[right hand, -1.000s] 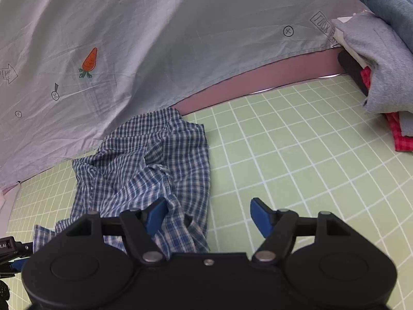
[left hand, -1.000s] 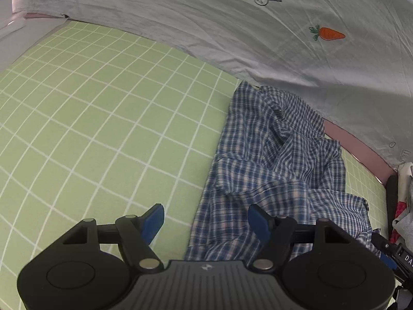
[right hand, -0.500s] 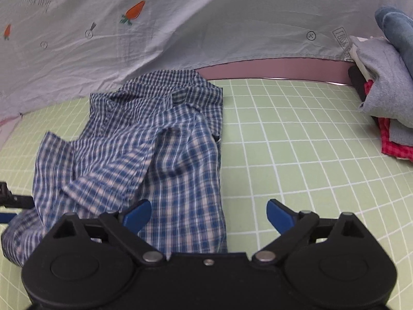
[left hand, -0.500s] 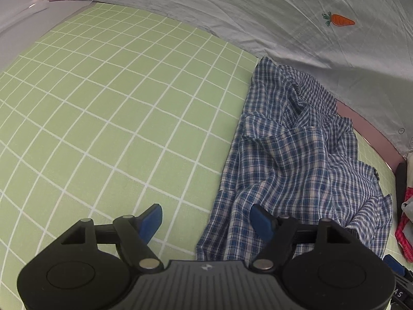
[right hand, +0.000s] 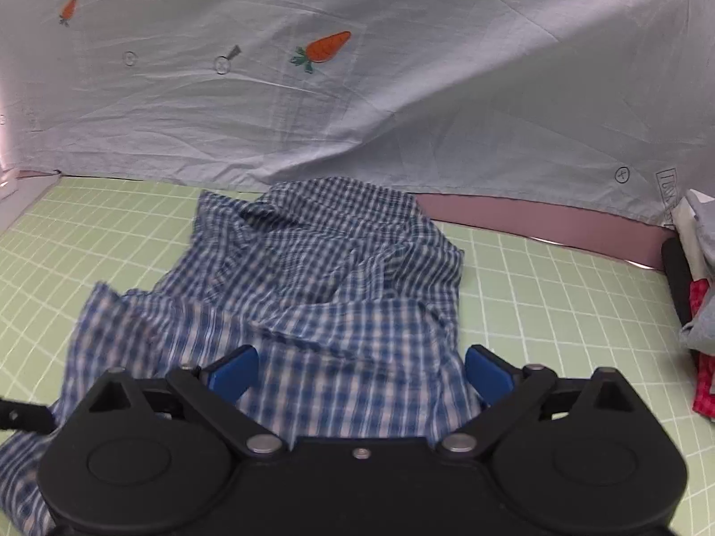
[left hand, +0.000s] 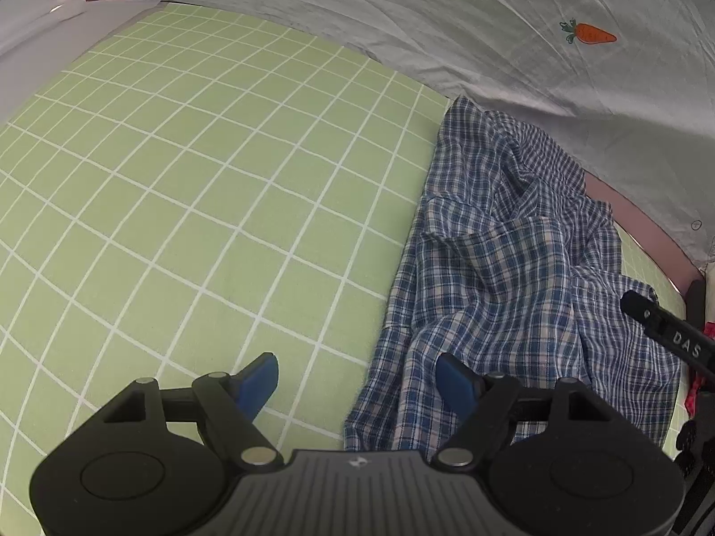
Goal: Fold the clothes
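Right tongs (right hand: 359,373), now swung over the rumpled checked shirt (right hand: 321,295), open wider for a grasp; left tongs (left hand: 357,382) wait wide, empty.

A blue and white checked shirt (left hand: 500,277) is lying crumpled on the green squared cover. In the left wrist view it is filling the lower right of the picture. In the right wrist view the shirt (right hand: 313,295) is sitting in the middle, bunched up, with folds sticking up.
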A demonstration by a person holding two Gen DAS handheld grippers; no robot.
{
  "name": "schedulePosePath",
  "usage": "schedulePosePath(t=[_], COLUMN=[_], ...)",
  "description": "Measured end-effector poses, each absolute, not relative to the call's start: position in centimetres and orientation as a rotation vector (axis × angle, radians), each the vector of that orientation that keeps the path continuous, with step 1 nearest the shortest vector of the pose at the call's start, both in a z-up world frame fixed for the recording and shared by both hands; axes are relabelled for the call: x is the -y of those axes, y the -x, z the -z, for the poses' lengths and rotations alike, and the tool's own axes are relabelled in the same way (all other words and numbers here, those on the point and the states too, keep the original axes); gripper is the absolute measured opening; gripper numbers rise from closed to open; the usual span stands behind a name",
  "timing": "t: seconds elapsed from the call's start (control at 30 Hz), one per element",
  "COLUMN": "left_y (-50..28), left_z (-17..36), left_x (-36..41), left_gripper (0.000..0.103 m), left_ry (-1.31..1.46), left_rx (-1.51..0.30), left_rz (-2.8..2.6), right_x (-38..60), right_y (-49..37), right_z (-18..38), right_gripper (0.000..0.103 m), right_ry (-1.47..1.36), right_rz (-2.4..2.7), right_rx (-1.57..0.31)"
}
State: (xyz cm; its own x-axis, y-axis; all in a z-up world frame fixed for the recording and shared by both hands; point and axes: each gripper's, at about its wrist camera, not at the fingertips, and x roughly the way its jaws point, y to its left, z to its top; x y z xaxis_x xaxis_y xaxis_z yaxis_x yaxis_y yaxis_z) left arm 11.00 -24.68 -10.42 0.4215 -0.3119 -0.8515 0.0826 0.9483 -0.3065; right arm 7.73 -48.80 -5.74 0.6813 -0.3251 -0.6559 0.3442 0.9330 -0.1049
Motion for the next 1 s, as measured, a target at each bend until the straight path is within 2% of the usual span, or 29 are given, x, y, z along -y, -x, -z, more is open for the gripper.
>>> schedulePosePath(t=[0.23, 0.37, 0.4, 0.43, 0.5, 0.53, 0.57, 0.63, 0.73, 0.83, 0.87, 0.9, 0.93, 0.97, 1.0], left_y=[-11.5, -12.5, -12.8, -13.1, -13.4, -13.3, -12.9, -11.5, -9.9, -10.0, -10.3, -10.5, -10.5, -10.5, -10.4], left_z=[10.6, 10.9, 11.0, 11.2, 11.2, 10.9, 10.2, 8.1, 6.3, 8.7, 9.8, 10.5, 10.6, 10.6, 10.5], left_x=[25.4, 26.9, 27.2, 27.6, 28.0, 27.9, 27.7, 26.6, 26.0, 27.1, 27.5, 27.6, 27.3, 26.9, 26.3], left_gripper=[0.075, 0.062, 0.052, 0.044, 0.0, 0.001, 0.001, 0.0, 0.002, 0.004, 0.011, 0.015, 0.017, 0.027, 0.044], left_ry=[0.272, 0.274, 0.276, 0.281, 0.3, 0.312, 0.327, 0.366, 0.389, 0.285, 0.24, 0.21, 0.2, 0.204, 0.224], left_rx=[-1.119, -1.127, -1.138, -1.151, -1.158, -1.139, -1.088, -0.951, -0.846, -0.929, -0.975, -1.003, -1.01, -1.014, -1.015], left_rz=[0.343, 0.406, 0.414, 0.422, 0.438, 0.442, 0.444, 0.47, 0.501, 0.42, 0.381, 0.351, 0.333, 0.321, 0.319], right_x=[51.8, 53.0, 53.4, 53.7, 54.1, 54.3, 54.5, 54.5, 55.0, 54.9, 54.8, 54.6, 54.6, 54.5, 54.5], right_y=[-5.5, -3.1, -2.8, -2.4, -2.1, -1.9, -1.8, -1.3, 0.1, 0.0, -0.4, -0.7, -0.7, -0.7, -0.4], right_z=[6.1, 7.4, 7.7, 8.0, 8.0, 8.0, 8.0, 7.5, 6.7, 7.6, 8.2, 8.9, 9.0, 9.0, 8.7], right_gripper=[0.1, 0.097, 0.094, 0.087, 0.061, 0.039, 0.025, 0.01, 0.009, 0.01, 0.013, 0.019, 0.034, 0.043, 0.049], right_ry=[-0.178, -0.345, -0.391, -0.436, -0.489, -0.512, -0.535, -0.528, -0.574, -0.552, -0.531, -0.51, -0.499, -0.493, -0.484], right_rz=[0.421, 0.395, 0.386, 0.377, 0.344, 0.326, 0.309, 0.291, 0.293, 0.303, 0.319, 0.336, 0.352, 0.369, 0.38], right_rx=[-0.755, -0.789, -0.791, -0.794, -0.778, -0.768, -0.758, -0.715, -0.648, -0.681, -0.714, -0.747, -0.763, -0.773, -0.77])
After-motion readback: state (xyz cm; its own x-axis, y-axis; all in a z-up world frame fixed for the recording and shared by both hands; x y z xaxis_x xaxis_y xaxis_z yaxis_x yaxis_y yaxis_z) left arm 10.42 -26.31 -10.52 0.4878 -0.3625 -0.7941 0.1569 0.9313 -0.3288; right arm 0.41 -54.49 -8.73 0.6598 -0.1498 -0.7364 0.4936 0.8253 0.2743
